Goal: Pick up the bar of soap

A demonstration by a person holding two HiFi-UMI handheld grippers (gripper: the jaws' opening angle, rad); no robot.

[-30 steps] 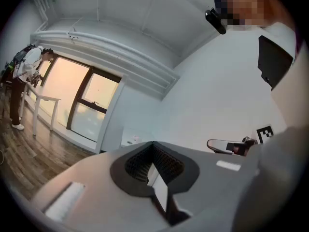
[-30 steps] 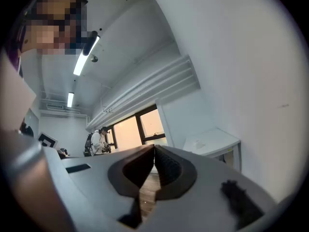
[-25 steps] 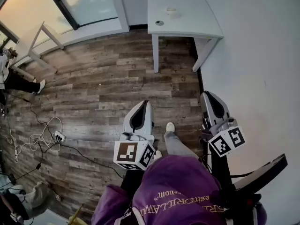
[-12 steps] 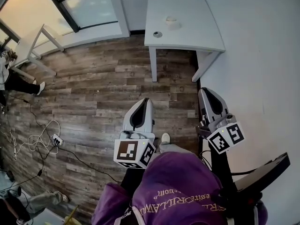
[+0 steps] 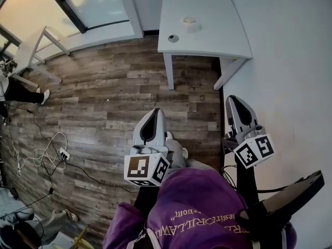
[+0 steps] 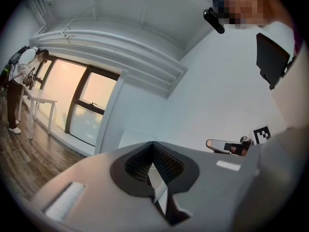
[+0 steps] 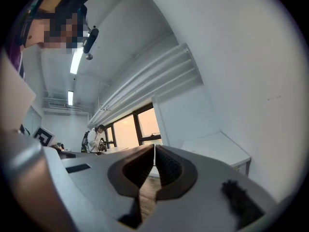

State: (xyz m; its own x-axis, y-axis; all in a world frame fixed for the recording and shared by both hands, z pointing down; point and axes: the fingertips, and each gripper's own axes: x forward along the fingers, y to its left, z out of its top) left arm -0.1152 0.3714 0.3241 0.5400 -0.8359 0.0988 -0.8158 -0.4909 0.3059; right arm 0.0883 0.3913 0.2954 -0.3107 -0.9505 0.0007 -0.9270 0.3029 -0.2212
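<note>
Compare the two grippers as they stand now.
The left gripper hangs over the wooden floor; the right gripper runs along the white wall. The left's marker cube shows a brown face, the right's a black-and-white one. Both are shut, empty, and point toward the white table.

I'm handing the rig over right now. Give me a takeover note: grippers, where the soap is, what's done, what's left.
Left gripper: shut, empty.
Right gripper: shut, empty.
Both are held over the floor, short of the table.
Soap: probably the pale lump on the table, too small to be sure; a dark round thing lies near it.
Done: nothing picked up.
Left: reach the table, open a gripper, grasp the soap, lift.
</note>
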